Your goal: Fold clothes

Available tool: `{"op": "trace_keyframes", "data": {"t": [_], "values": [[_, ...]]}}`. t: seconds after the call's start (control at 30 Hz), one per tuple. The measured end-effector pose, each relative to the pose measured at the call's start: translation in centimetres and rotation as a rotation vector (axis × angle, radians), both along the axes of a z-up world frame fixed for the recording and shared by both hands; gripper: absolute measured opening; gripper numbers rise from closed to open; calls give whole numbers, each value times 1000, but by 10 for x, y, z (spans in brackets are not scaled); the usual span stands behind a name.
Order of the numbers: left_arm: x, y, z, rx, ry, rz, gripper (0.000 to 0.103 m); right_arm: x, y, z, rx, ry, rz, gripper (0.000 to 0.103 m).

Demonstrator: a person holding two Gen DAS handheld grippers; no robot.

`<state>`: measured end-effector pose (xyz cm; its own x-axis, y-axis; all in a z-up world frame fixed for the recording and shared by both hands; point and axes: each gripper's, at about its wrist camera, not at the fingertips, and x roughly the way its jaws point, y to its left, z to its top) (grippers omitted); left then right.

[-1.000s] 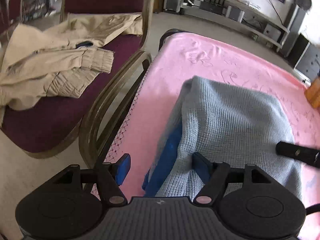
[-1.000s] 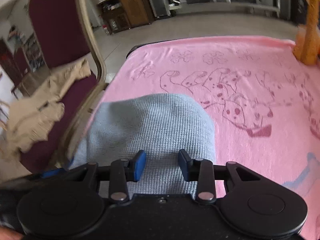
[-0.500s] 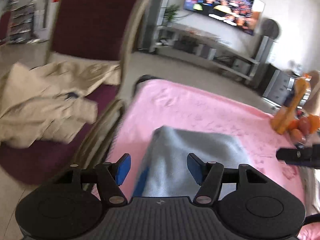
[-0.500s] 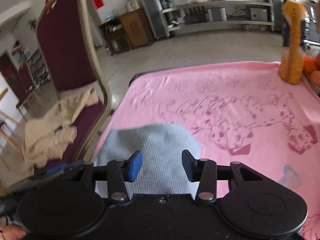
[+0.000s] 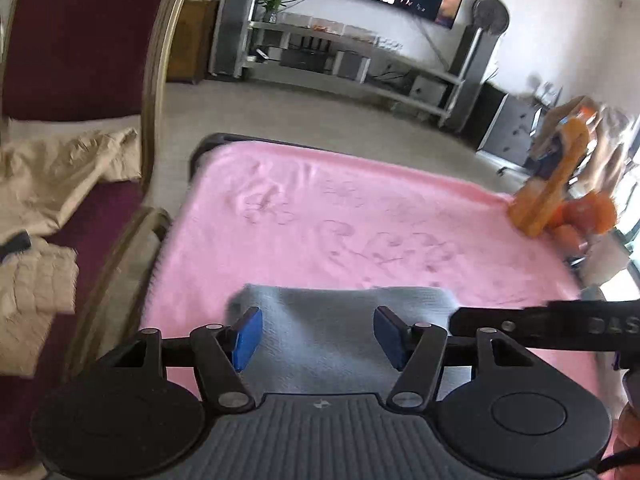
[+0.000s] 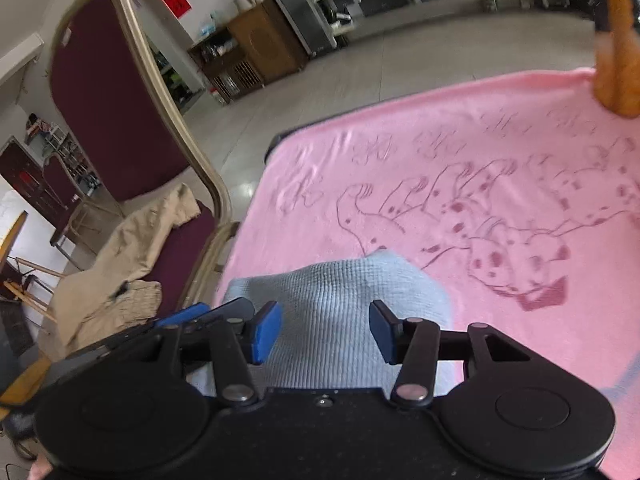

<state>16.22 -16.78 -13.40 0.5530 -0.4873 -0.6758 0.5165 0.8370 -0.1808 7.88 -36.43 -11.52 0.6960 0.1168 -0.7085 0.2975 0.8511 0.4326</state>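
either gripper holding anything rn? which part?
Nothing held. Left hand-held gripper and right hand-held gripper are both open above the folded blue garment, with no cloth between the fingers.

The folded blue knit garment (image 6: pixel 340 320) runs under the gripper body, its near edge hidden in both views.

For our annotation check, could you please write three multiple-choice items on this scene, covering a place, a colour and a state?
1. Where does the beige jacket lie?
A. on the chair seat
B. on the pink blanket
C. on the floor

2. What colour is the folded knit garment?
A. red
B. light blue
C. black

3. How is the right hand-held gripper?
A. shut on the garment
B. shut on nothing
C. open

Answers: 1 A, it is heaped on the maroon chair; 2 B, pale blue against the pink blanket; 3 C, its fingers stand apart with nothing between them.
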Motion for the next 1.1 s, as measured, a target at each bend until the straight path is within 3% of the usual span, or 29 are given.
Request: {"op": "trace_keyframes", "data": {"t": [0.1,0.17,0.27,0.33,0.4,0.5,0.57,0.67,0.87,1.1], "values": [[18,-6,-17,94,32,81,62,22,8,-17,-54,8,-10,46],[35,-4,-38,181,130,163,75,33,13,-28,-105,28,2,45],[46,11,-44,113,229,210,77,37,32,-39,-248,49,57,45],[43,15,-41,104,213,210,77,39,46,-41,-352,61,90,46],[37,18,-36,95,188,209,75,40,52,-40,-390,72,99,47],[25,30,-22,39,155,208,68,29,44,-25,-309,53,45,47],[13,39,-11,9,118,212,67,14,32,-12,-209,20,-5,48],[-1,49,3,-27,59,218,67,-8,17,5,-144,-18,-57,49],[-8,58,10,-38,36,242,67,-35,-13,20,-5,-39,-133,52],[-11,77,11,-72,59,288,67,-56,-20,23,6,-37,-157,58]]}}
